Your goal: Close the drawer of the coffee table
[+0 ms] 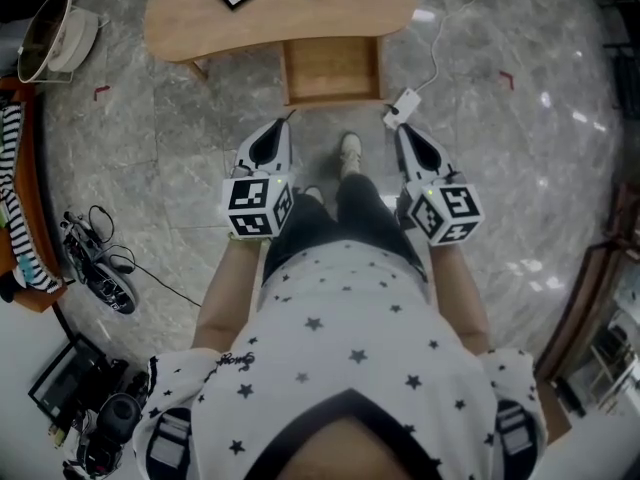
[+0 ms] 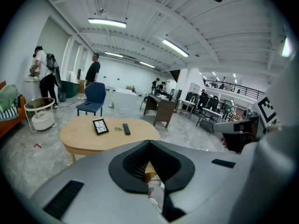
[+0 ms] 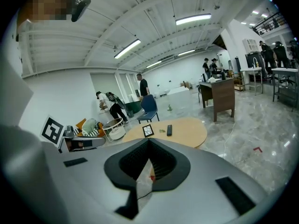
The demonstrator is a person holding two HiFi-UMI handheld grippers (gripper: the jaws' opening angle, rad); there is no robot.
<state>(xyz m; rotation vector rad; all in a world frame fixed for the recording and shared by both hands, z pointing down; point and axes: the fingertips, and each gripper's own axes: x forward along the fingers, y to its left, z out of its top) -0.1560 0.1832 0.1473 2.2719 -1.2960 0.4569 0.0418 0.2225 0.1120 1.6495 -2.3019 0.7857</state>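
Jutting from the table [image 1: 200, 23], the open wooden drawer [image 1: 332, 68] looks rigid and easy-sliding, best pushed at its front panel by the pressed-together, empty left claw [image 1: 285, 126] and right claw [image 1: 403, 133].

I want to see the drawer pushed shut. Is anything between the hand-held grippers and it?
Nothing visible does. Only bare floor lies between the left hand-held gripper, the right hand-held gripper and the open drawer. A white power block sits beside the drawer's right corner, not in front.

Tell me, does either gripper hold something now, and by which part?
Nothing is held. The left gripper and the right gripper are shut and empty.
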